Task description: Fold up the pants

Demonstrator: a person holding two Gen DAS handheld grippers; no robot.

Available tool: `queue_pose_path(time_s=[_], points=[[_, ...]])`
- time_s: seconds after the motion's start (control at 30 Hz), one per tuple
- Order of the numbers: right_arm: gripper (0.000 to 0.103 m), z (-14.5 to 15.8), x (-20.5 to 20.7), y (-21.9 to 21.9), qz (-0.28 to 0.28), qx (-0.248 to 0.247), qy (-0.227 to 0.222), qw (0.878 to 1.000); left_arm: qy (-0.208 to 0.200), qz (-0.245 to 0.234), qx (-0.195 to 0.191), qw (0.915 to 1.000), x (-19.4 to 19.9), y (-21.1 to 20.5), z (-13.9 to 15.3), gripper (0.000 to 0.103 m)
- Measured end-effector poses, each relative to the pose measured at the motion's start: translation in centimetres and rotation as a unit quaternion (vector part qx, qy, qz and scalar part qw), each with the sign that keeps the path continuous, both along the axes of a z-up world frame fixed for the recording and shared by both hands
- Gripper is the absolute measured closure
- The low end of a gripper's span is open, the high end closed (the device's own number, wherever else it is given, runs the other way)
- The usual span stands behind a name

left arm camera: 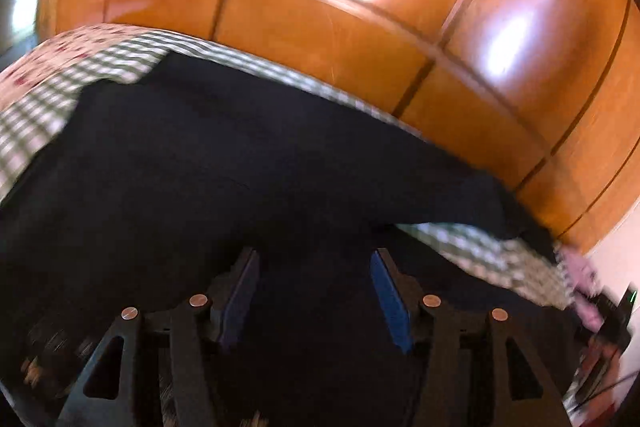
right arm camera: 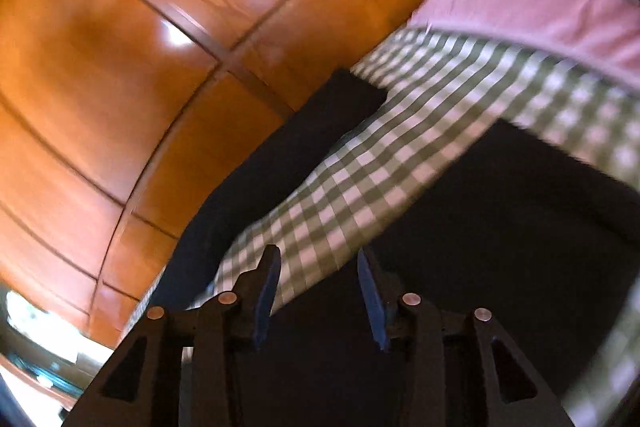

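The pants (left arm camera: 224, 163) lie spread on the checked sheet (left arm camera: 36, 115) ahead of my left gripper (left arm camera: 314, 291), one leg running off to its right toward the wooden cabinet (left arm camera: 320, 39). Sheet shows between the two legs ahead of my right gripper (right arm camera: 318, 287), so I judge folding has barely begun: legs not yet together. Both grippers are wide apart at the jaws and hold nothing; whether they touch the cloth below, I cannot tell.
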State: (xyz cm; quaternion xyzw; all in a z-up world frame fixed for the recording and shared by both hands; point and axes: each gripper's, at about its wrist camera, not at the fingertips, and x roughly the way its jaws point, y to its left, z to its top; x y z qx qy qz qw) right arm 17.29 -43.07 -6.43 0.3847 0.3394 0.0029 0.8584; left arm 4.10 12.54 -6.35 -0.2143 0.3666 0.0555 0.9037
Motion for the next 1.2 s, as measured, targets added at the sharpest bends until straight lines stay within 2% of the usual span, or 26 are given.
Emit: queue_pose_path(time_s=[0.07,0.13,0.2,0.3,0.47,0.53,0.57,0.67,0.9,0.97,1.17,1.2], points=[[0.056,-0.7,2.3,-0.4,-0.006,0.005,0.018,1.0,0.008,-0.009,0.024,0.9996,0.6,-0.8,-0.9,0.044],[0.056,-1.1,4.7,-0.7,-0.013,0.014,0.024,1.0,0.024,-0.03,0.031,0.9988,1.2,-1.4,-2.1,0.034],[0.052,-1.3,6.7,-1.0,-0.019,0.007,0.029,0.999,0.013,-0.044,0.028,0.9985,0.9,-1.7,-2.0,0.024],[0.05,-2.1,9.5,-1.6,-0.036,0.014,0.039,0.998,0.01,-0.047,0.022,0.9986,0.6,-1.5,-2.2,0.023],[0.052,-2.8,12.2,-1.9,-0.072,0.033,0.034,0.996,0.013,-0.051,0.049,0.9974,1.1,-2.4,-2.1,0.019],[0.065,-2.6,13.0,-1.6,-0.07,0.019,0.035,0.997,0.016,-0.053,0.056,0.9969,1.3,-2.6,-2.3,0.018],[0.081,-2.6,13.4,-1.4,-0.062,0.013,0.043,0.997,0.015,-0.054,0.056,0.9969,1.2,-2.5,-2.3,0.017],[0.09,-2.0,13.7,-1.1,-0.054,-0.003,0.045,0.998,0.01,-0.054,0.046,0.9974,1.1,-2.1,-2.2,0.017],[0.091,1.8,10.3,-2.3,-0.073,-0.09,0.025,0.993,-0.003,-0.056,0.02,0.9982,0.8,-1.3,-2.2,0.017],[0.092,1.5,9.3,-3.2,-0.084,-0.098,0.041,0.991,-0.007,-0.057,0.01,0.9983,0.7,-1.0,-2.2,0.017],[0.09,-1.9,8.7,-3.9,-0.095,-0.095,0.093,0.987,-0.013,-0.059,-0.004,0.9981,0.5,-0.7,-2.2,0.017],[0.083,-1.6,8.6,-3.5,-0.096,-0.108,0.089,0.985,-0.014,-0.06,-0.005,0.9981,0.6,-0.7,-2.1,0.017]])
